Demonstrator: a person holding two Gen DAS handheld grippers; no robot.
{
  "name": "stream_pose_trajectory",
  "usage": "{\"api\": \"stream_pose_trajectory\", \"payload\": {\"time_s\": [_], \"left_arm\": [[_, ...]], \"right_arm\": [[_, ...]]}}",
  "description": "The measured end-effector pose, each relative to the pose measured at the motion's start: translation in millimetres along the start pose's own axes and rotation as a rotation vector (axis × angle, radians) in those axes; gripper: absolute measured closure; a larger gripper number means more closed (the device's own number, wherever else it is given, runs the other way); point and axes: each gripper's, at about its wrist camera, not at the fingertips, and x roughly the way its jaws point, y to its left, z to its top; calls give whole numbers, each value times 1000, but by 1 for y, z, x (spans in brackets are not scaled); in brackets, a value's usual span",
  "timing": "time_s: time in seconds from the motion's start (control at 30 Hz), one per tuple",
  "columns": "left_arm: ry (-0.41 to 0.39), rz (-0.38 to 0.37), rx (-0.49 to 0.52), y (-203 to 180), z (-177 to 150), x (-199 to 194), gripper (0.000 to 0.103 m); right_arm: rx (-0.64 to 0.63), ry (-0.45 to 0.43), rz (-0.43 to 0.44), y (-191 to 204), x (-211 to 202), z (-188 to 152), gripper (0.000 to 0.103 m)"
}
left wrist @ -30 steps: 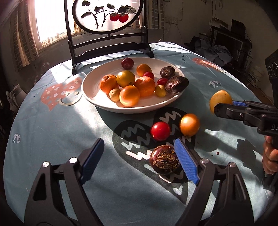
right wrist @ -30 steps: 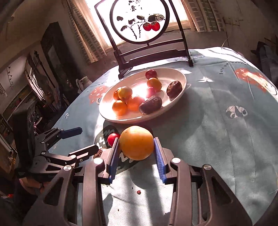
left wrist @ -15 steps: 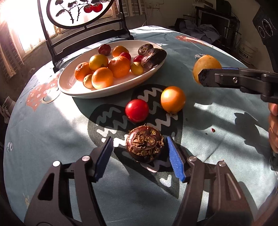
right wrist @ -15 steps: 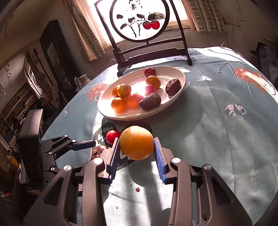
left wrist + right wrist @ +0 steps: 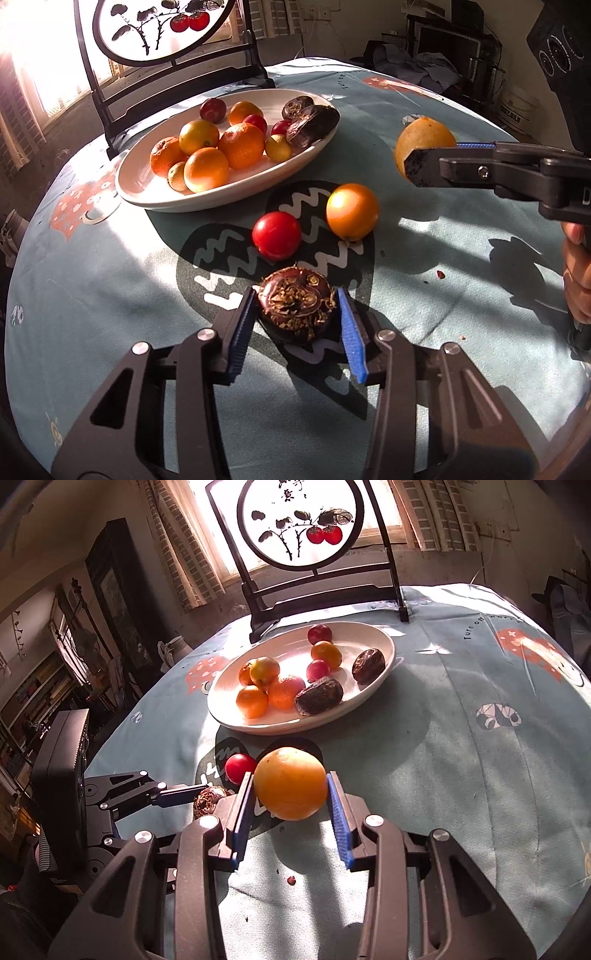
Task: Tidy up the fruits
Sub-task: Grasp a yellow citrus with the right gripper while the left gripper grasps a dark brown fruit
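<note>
The left gripper (image 5: 297,326) is closing on a dark fruit (image 5: 297,308) (its pads look to be touching the skin) on the cloth (image 5: 110,295). The right gripper (image 5: 291,810) clamps an orange (image 5: 290,782) between narrow jaws, plate (image 5: 229,709) beyond them.

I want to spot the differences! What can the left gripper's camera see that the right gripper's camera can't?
Only the left wrist view shows the loose orange fruit on the cloth and the person's hand.

Only the right wrist view shows the dark cabinet by the wall.

Both show the white plate, the red tomato, the dark fruit between the closing left gripper, and the big orange in the right gripper.
</note>
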Motion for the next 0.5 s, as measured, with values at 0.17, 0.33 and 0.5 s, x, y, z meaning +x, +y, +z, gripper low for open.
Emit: {"api": "stream_pose_trajectory", "payload": {"time_s": [0.17,0.33,0.5], "left_arm": [[0,-6,-7,1,-1,-2,58],[-18,-21,-27,3,-1,-10,58],[-84,-42,-91,18,8,-27,58]], "right_arm": [[-21,6,0,4,2,-2,64],[-54,2,5,10,2,-4,64],[-70,-43,32,13,-1,2,64]]}}
